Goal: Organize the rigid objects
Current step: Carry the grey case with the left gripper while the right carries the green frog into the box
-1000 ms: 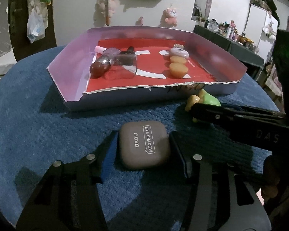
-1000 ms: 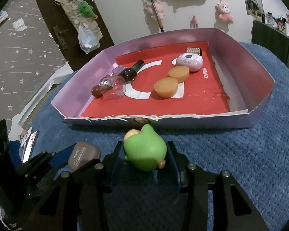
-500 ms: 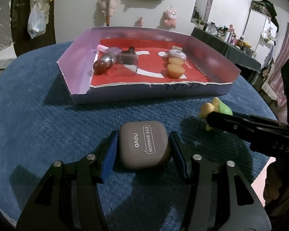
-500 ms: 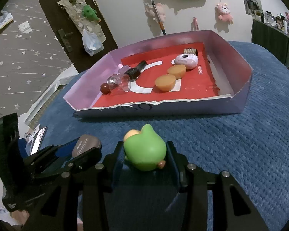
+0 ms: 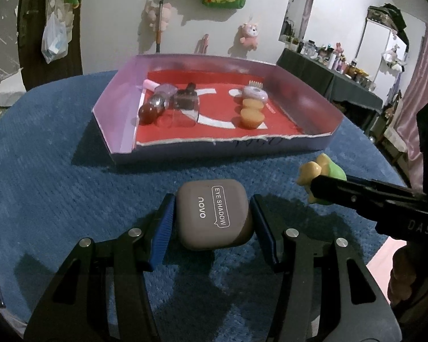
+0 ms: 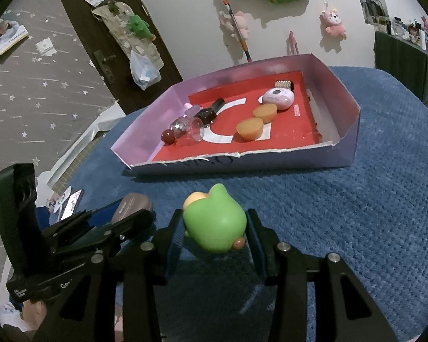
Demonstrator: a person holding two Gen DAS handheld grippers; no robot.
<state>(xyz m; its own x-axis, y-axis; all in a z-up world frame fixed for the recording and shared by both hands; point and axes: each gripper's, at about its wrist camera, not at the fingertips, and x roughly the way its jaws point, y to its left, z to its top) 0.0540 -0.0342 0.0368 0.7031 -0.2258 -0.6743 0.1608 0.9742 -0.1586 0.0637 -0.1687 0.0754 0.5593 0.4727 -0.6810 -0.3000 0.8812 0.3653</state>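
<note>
My left gripper (image 5: pixel 212 222) is shut on a taupe eye shadow case (image 5: pixel 212 212) and holds it above the blue cloth, short of the tray. My right gripper (image 6: pixel 215 233) is shut on a green duck toy (image 6: pixel 215 223) with a yellow beak; the toy also shows at the right of the left wrist view (image 5: pixel 322 171). Ahead lies a shallow lilac tray (image 5: pixel 119 91) with a red floor. In it are a dark red ball (image 5: pixel 147 112), a clear glass (image 5: pixel 185 111), two orange pucks (image 5: pixel 251 116) and a lilac oval device (image 5: pixel 255 94).
The round table wears a blue textured cloth (image 6: pixel 371 199). A phone (image 6: pixel 70 203) lies at its left edge. A wall with hanging plush toys (image 5: pixel 249 32) stands behind the tray. A dark shelf with bottles (image 5: pixel 328 62) is at the far right.
Both grippers have drawn back from the tray and lifted a little, each still holding its object. The tray now looks farther away in both views.
</note>
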